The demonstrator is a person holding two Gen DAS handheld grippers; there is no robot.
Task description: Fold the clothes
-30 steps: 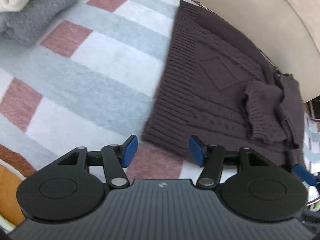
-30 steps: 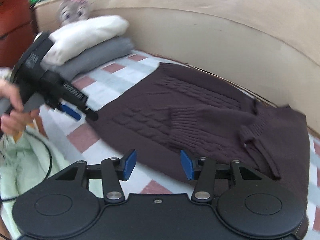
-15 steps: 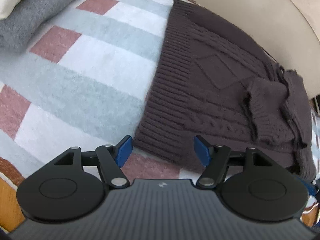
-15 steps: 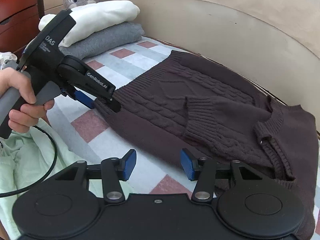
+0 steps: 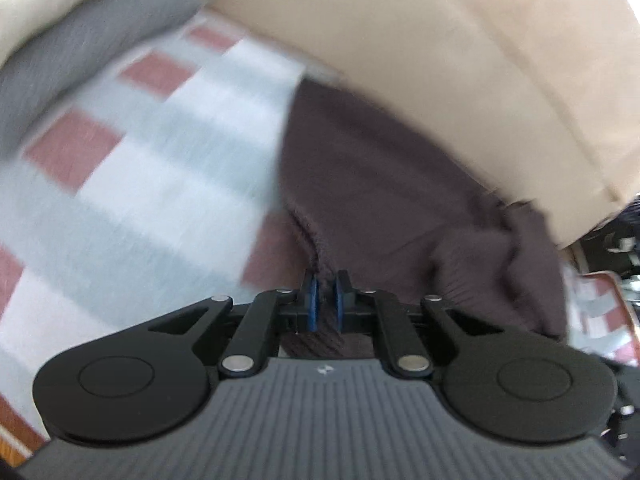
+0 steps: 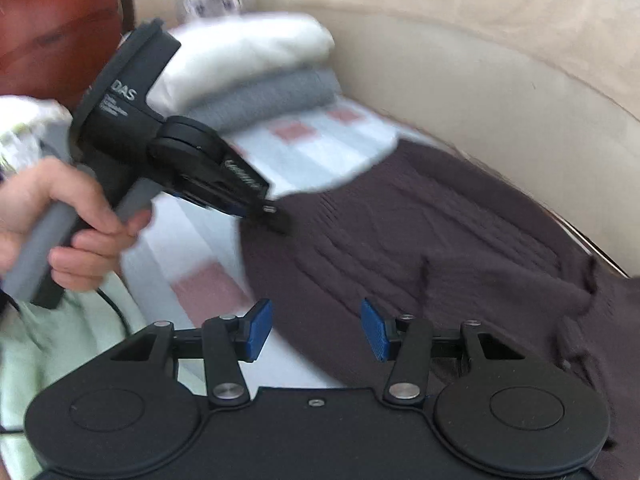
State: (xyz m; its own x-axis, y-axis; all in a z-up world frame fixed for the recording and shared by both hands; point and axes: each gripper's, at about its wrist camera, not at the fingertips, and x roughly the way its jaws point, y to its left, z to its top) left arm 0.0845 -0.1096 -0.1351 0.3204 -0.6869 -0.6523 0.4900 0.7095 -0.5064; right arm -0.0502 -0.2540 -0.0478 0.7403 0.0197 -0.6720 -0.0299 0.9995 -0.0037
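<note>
- Dark brown knit sweater [image 6: 440, 232] lies spread on a checked blanket [image 5: 152, 152] w/ white, grey & red squares, up against a beige padded wall [image 6: 460, 80].
- Left gripper [image 5: 325, 300]: blue pads have just snapped together and now pinch the sweater's ribbed hem at the near corner; a bunch of knit sits squeezed between them, fabric puckered up into the grip.
- From the right wrist cam, that left gripper [image 6: 276, 216] comes in from the left, tip on the sweater's edge, held by a hand [image 6: 68, 220] around a grey handle.
- Right gripper [image 6: 316, 332]: blue pads spread wide, nothing between them; hovers over the sweater's near edge, where knit meets blanket. Contact w/ fabric: can't tell.
- A cuffed sleeve lies folded over the sweater's body toward the right.
- Folded stack at back left: white top [image 6: 256, 52] on grey one [image 6: 264, 96].
- Both views motion-blurred.
- Pale green cloth [image 6: 52, 340] at lower left, off the blanket.
</note>
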